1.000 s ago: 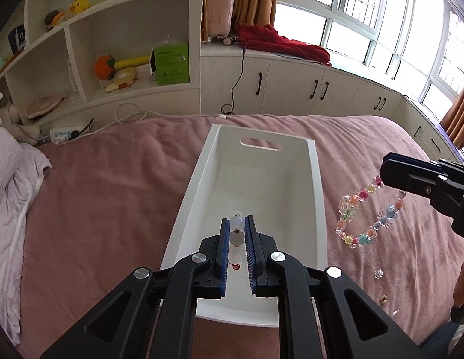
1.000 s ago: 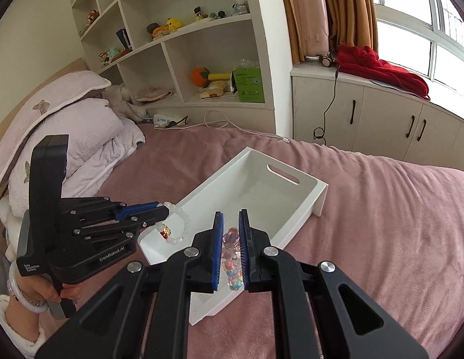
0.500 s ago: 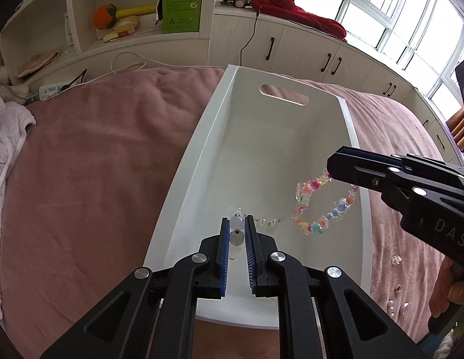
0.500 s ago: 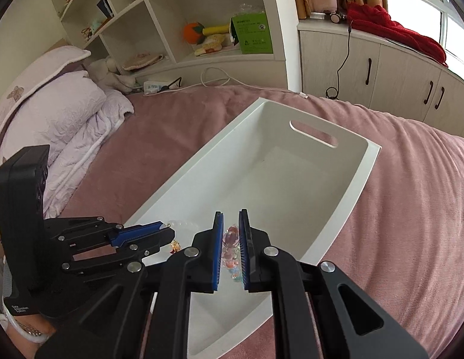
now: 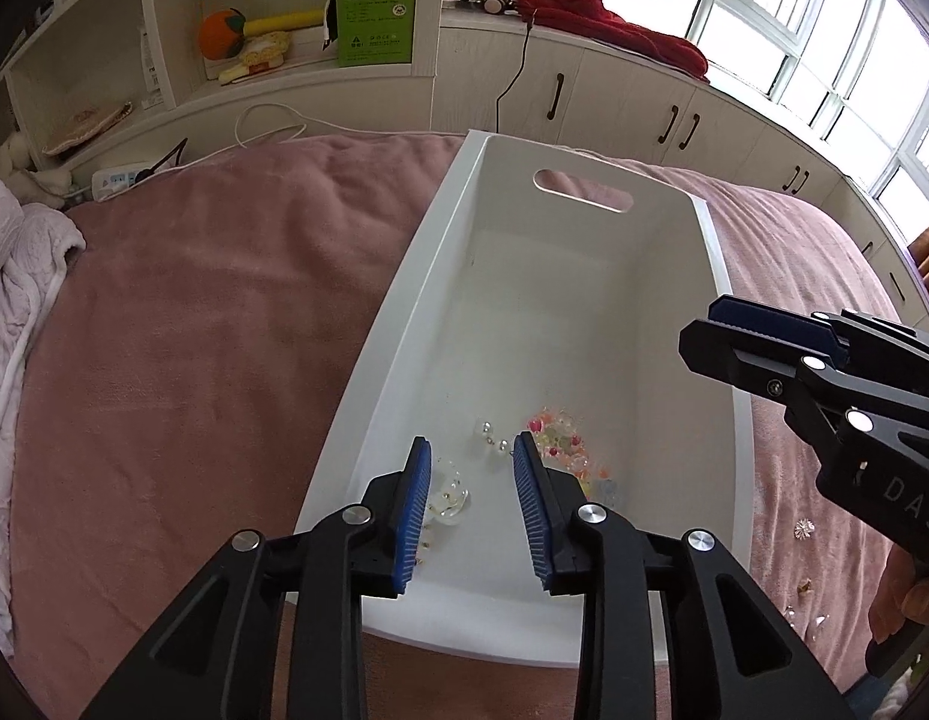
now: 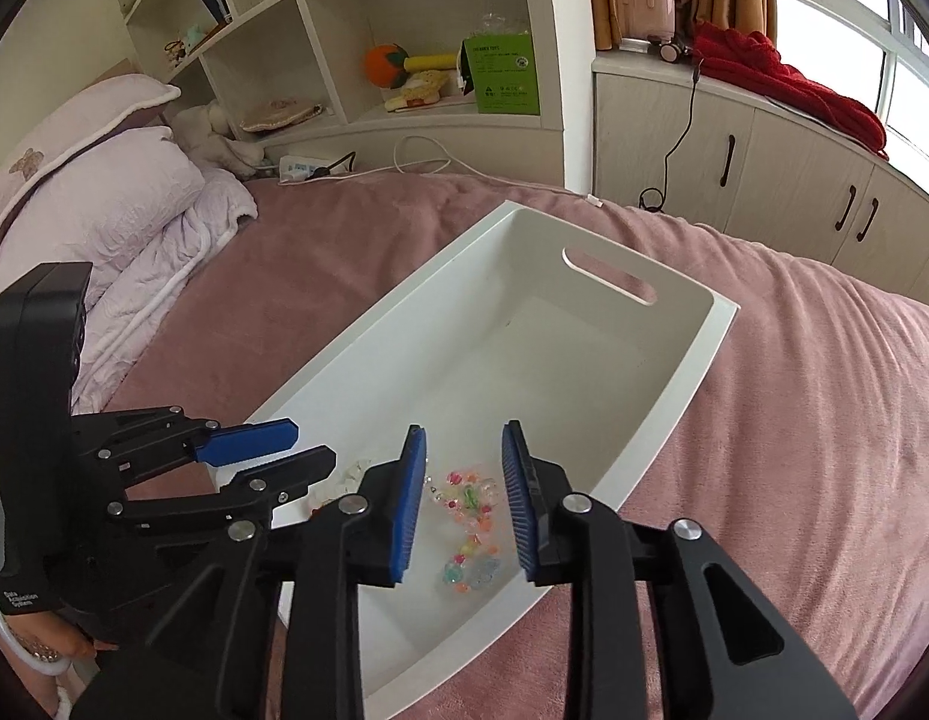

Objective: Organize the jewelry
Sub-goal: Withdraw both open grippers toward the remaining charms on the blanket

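A white bin [image 5: 368,360] [image 6: 686,384] with a handle slot lies on the pink bedspread. On its floor lie a colourful bead bracelet [image 5: 557,438] [image 6: 470,516] and a clear pearl-and-crystal piece [image 5: 449,495] [image 6: 350,474]. My left gripper [image 5: 471,504] is open and empty above the bin's near end, over the clear piece. My right gripper [image 6: 464,501] is open and empty above the bead bracelet; it also shows in the left wrist view [image 5: 764,342]. The left gripper shows in the right wrist view [image 6: 272,450].
Small loose jewelry pieces [image 5: 803,528] lie on the bedspread right of the bin. Lilac pillows and quilt [image 6: 104,204] are at the left. Shelves with toys and a green box [image 5: 374,21], cabinets and a red cloth [image 6: 788,78] stand behind the bed.
Both grippers opened and let go: the bead bracelet and the clear piece dropped onto the bin floor. Both grippers had moved in over the bin.
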`<state>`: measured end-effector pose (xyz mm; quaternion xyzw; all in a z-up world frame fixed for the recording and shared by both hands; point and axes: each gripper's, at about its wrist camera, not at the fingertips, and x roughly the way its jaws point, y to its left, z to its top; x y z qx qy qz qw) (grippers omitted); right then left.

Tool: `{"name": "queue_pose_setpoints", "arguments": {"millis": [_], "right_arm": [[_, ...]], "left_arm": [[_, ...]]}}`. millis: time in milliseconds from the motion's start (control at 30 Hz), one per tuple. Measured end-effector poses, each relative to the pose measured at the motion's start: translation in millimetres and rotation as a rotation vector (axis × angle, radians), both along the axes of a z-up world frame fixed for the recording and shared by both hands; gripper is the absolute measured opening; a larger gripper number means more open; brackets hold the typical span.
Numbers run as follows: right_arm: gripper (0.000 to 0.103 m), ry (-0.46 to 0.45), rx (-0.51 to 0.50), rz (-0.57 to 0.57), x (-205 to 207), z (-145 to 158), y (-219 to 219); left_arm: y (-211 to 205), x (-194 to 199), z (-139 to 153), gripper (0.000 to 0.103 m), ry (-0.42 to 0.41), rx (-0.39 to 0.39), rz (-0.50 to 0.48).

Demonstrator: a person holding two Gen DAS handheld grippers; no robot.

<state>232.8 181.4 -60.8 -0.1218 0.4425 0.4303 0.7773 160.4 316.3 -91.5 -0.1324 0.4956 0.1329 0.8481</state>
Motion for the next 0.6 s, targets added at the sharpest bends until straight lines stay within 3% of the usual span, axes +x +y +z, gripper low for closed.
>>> {"name": "queue_pose_setpoints", "arguments": {"millis": [200, 300, 367, 467, 600], "right_arm": [[0.039, -0.063, 0.045, 0.0, -9, 36, -28], [0.044, -0.112, 0.081, -0.021, -15, 60, -55], [0.046, -0.136, 0.101, -0.034, -19, 76, -75], [0.059, -0.187, 0.124, -0.073, -25, 96, -110], [0.071, -0.252, 0.118, -0.122, -35, 113, -155]], "left_arm": [[-13, -3, 29, 0.036, -0.043, 0.033, -0.016], [-30, -3, 49, 0.053, -0.077, 0.056, -0.053], [-43, -4, 64, 0.057, -0.106, 0.08, -0.079], [-66, -3, 83, 0.061, -0.142, 0.092, -0.119], [-103, -3, 107, 0.078, -0.188, 0.121, -0.177]]}}
